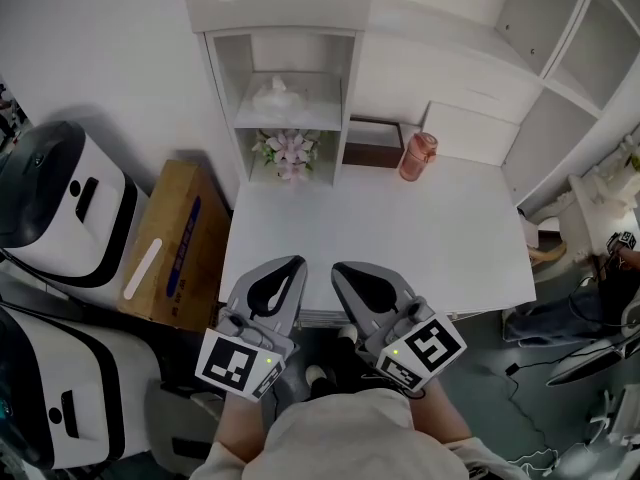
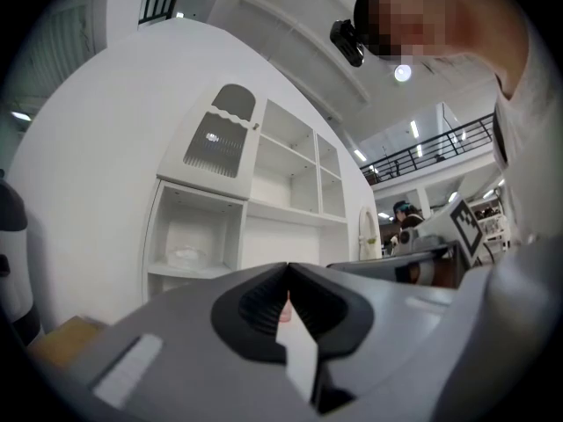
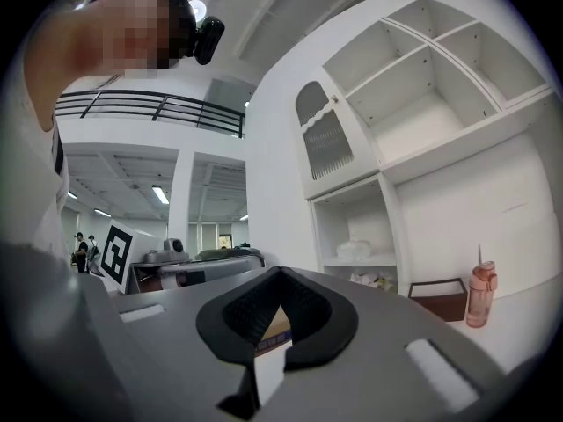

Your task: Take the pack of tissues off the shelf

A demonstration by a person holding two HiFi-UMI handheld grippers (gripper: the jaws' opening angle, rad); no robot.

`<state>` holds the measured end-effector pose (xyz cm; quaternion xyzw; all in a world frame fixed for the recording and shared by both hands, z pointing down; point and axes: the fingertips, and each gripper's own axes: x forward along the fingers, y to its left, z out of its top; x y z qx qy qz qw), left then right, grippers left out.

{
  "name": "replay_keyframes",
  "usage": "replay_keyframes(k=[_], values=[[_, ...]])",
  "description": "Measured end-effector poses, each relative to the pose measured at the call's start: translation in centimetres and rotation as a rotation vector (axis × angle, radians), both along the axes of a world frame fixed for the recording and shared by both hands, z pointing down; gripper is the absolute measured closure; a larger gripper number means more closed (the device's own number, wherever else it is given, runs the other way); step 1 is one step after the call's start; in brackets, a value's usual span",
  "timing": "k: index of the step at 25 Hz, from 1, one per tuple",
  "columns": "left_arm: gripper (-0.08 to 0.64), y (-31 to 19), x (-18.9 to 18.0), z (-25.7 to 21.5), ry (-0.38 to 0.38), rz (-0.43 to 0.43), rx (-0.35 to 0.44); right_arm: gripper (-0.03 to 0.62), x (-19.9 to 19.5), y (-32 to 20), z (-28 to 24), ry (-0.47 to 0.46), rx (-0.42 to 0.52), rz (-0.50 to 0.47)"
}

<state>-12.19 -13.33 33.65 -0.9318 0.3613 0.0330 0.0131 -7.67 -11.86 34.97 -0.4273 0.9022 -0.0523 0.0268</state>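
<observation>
Two grippers at the near edge of the white table [image 1: 450,238], left gripper [image 1: 296,262] and right gripper [image 1: 338,267] side by side, both closed tight with nothing between the jaws. Pack of tissues [image 1: 272,95] lying on the upper shelf [image 1: 322,116] of the open cabinet [image 1: 224,118] at the far side, above some flowers [image 1: 288,151], well apart from both grippers.

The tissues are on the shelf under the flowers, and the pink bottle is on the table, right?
No. The head view shows the pack of tissues on the shelf above the flowers, not under them. The pink bottle is on the table.
</observation>
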Motion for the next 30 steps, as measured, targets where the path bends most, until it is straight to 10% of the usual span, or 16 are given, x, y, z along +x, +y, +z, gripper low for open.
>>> replay_keyframes(k=[30], values=[[0.558, -13.3, 1.3, -1.1, 0.003, -0.147, 0.003, 0.592, 1.2, -14.3, -1.2, -0.002, 0.017, -0.147]])
